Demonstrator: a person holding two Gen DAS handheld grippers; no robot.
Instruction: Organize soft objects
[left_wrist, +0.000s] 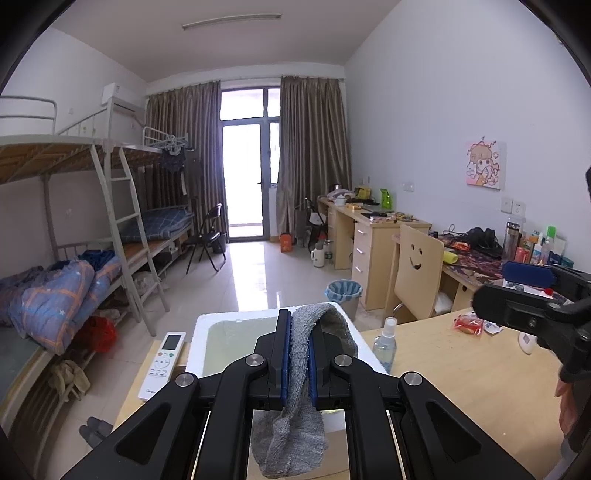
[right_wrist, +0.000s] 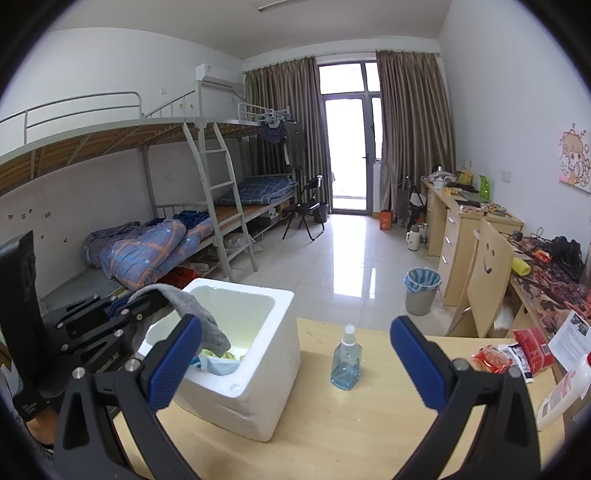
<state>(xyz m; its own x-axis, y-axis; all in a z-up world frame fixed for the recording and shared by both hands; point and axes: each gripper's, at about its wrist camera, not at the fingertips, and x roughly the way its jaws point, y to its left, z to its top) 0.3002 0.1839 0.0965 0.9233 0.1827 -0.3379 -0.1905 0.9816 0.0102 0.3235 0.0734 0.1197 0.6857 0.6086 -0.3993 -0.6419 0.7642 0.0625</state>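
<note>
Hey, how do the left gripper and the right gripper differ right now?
The left gripper is shut, its fingers clamped on a grey sock; the right gripper is open and holds nothing. The left one hangs over the white foam box with the sock's end drooping into it; the right one sits over the wooden table, pointing toward a spray bottle. Both have black frames and blue pads.

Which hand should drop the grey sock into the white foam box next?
Left. The left gripper is already shut on the grey knitted sock, which hangs over the white foam box. The right gripper is open, empty, and beside the box.
</note>
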